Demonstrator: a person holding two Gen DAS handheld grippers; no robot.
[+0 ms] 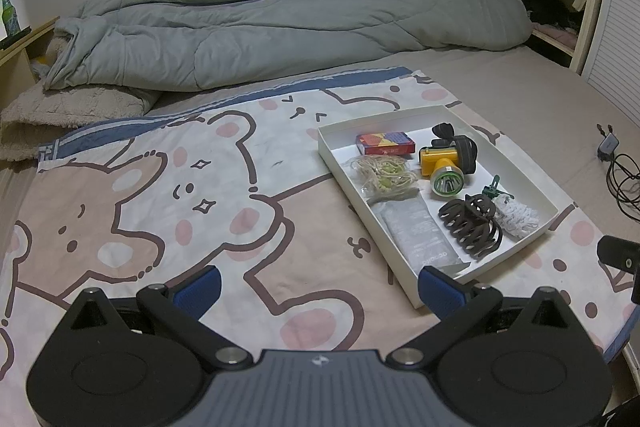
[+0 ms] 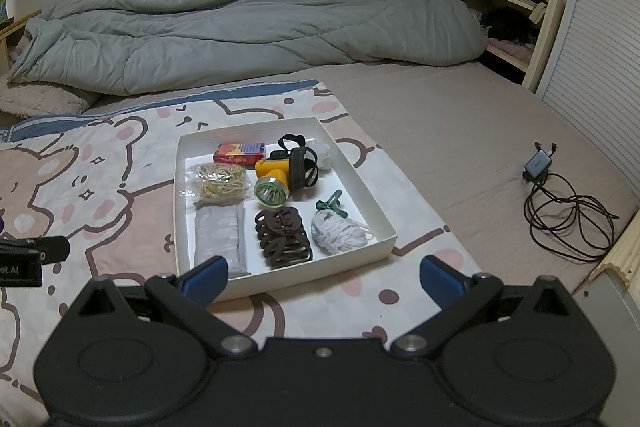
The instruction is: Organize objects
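I'm holding both sets of tongs spread wide and empty, and the shallow white cardboard tray (image 2: 384,233) of small items on the bear-print sheet (image 2: 100,187) sits dead ahead of my right gripper (image 2: 322,277) (nearer arm), while from my left gripper (image 1: 320,287) it lies off right.

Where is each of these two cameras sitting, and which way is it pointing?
Left wrist: rides the left claw, facing across the bed; white tray to its right; its open blue fingers show.
Right wrist: rides the right claw, facing the tray nearly head-on; open fingers show.
Shared: tray, yellow headlamp, grey duvet.
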